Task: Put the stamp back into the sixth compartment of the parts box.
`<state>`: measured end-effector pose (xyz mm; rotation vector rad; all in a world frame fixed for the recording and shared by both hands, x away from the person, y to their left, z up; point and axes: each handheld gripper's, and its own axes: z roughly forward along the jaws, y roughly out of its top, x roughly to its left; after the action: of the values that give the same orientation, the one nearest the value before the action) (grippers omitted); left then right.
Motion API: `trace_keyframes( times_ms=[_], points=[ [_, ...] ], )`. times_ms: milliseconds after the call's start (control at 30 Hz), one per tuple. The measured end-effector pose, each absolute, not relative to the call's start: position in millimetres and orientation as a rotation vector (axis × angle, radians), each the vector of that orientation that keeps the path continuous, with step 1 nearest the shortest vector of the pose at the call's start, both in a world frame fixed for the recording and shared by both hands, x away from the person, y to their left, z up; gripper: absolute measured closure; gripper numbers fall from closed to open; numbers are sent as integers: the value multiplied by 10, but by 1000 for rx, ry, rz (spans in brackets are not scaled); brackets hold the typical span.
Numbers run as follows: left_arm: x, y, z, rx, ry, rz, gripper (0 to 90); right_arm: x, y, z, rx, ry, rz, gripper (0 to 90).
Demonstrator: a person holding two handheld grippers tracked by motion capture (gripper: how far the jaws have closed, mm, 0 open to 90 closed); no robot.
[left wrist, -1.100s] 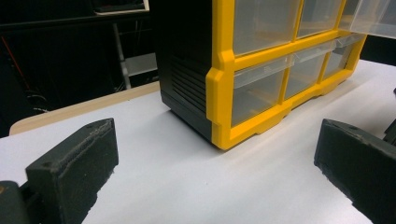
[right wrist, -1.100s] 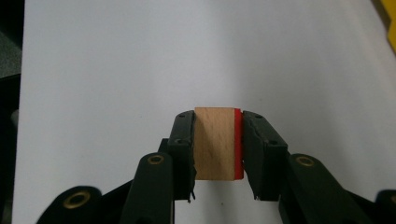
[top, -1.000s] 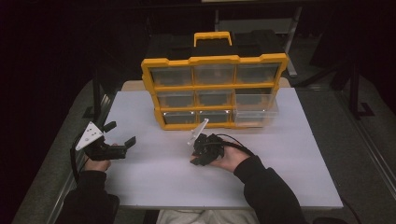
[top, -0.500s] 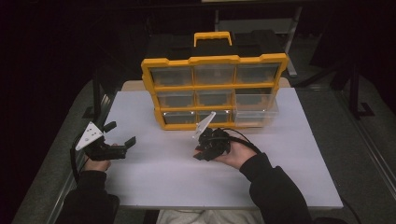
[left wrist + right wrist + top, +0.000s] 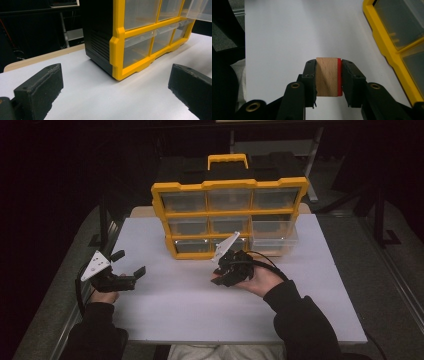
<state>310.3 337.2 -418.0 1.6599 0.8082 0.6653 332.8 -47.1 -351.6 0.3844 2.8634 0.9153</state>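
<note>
1. Pinching a wooden block with one red face: the right gripper has its jaws pressed on the two opposite flat sides, block held above the white table top, just in front of the organizer.
2. Handling estimate: block looks light, rigid, not fragile; bare wood should give the pads friction, the red face may be slicker. Flat parallel faces are the right hold, as taken.
3. Left gripper rests low near the table's left edge, jaws spread wide, nothing between them.
4. Farther back stands the yellow drawer organizer; one clear drawer at its right sits pulled out, a likely destination.
</note>
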Motion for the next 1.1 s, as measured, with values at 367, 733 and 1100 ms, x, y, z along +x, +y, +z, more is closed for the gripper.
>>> trace_keyframes(
  times_ms=[367, 733, 1100],
  points=[
    [3109, 3367, -4182, 1660, 809, 661, 0, 3285, -565, -3276, 389, 2819, 916, 648],
    [3118, 3361, -4188, 1667, 808, 658, 0, 3289, -622, -3091, 380, 2793, 918, 649],
    [3124, 3361, -4191, 1671, 808, 659, 0, 3288, -725, -2904, 382, 2774, 925, 649]
  ],
)
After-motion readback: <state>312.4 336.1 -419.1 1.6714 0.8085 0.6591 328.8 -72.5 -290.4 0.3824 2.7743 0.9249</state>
